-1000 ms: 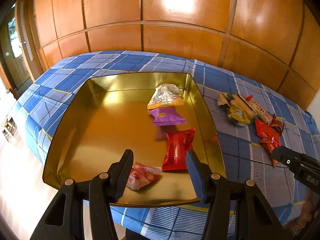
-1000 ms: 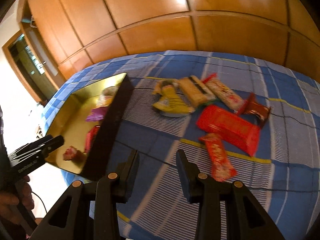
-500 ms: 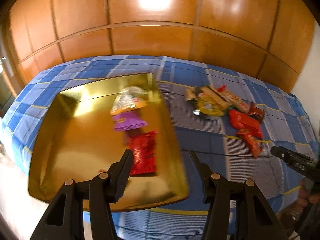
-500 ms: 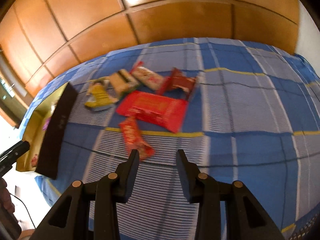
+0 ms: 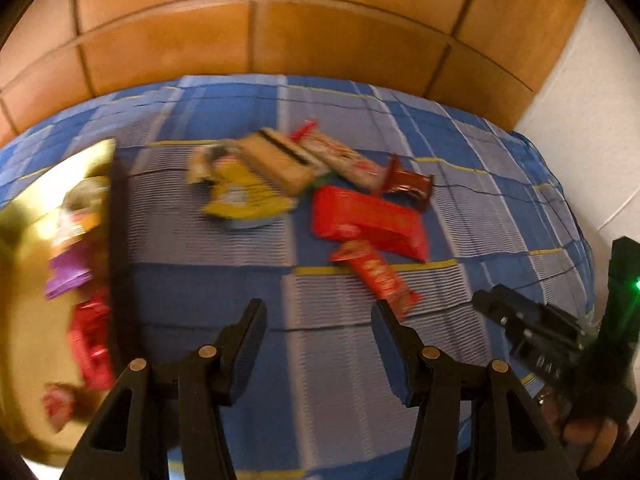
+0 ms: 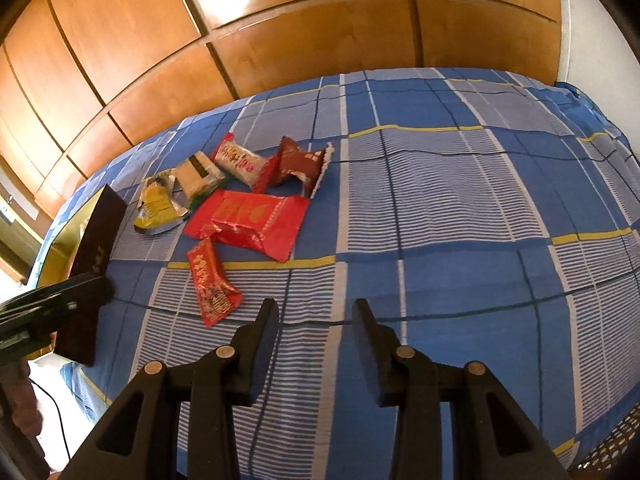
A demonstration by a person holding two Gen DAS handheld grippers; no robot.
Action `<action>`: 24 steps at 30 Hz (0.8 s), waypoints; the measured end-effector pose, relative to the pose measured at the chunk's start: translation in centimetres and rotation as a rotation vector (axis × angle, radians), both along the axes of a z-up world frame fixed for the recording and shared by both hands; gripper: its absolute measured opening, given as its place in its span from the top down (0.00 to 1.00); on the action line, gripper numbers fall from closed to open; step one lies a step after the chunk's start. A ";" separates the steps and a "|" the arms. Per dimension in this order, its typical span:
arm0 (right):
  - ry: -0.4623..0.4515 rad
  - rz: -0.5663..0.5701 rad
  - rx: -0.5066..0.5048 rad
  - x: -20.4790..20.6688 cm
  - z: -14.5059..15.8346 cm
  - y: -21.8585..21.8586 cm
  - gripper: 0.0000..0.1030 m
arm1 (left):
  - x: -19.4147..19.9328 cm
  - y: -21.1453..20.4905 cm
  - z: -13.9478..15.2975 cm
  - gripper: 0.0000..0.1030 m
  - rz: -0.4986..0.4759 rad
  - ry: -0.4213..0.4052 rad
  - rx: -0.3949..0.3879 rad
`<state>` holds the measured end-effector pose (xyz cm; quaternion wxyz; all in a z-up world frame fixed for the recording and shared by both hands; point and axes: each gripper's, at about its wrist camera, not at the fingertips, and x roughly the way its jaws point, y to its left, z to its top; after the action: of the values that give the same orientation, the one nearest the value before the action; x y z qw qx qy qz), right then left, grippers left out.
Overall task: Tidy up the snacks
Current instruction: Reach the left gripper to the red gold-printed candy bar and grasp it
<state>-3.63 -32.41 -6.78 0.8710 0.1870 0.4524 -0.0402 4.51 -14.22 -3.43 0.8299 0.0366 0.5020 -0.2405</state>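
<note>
The left gripper has swung away from the gold tray, which filled its view a second ago and now sits cut off at the left edge of the left wrist picture, with an orange-and-white packet, a purple packet, a red packet and a small pink sweet inside it. The loose pile of snacks on the blue checked cloth now lies in the middle of that picture: a yellow packet, a tan bar, a white-and-red bar, a brown wrapper, a large red packet and a narrow red stick lying just above the left gripper's right finger. Its jaws stand released with nothing between them. The right gripper has also turned, so the pile has slid to the upper left of its view, with the narrow red stick just left of its left finger; its jaws too are parted and empty over bare cloth. The tray's dark outer wall shows at the far left there. This reads as a return trip: several snacks appear already stowed, six remain on the cloth, and the narrow red stick looks the closest candidate for either gripper.
</note>
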 end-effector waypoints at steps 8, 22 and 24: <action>0.007 -0.033 0.024 -0.6 -0.6 -1.9 0.63 | 2.6 -5.5 -3.7 0.46 0.007 0.096 0.033; 0.005 0.093 0.046 1.0 -0.7 -1.0 0.63 | 0.4 -2.1 -4.8 0.79 -0.085 -0.010 0.101; -0.003 0.168 0.033 2.3 -0.1 0.2 0.63 | -0.2 -0.8 -5.0 0.79 -0.095 -0.015 0.092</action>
<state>-1.38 -32.25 -6.92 0.8688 0.1628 0.4658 0.0408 4.28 -15.02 -8.44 0.8187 0.1005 0.5041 -0.2560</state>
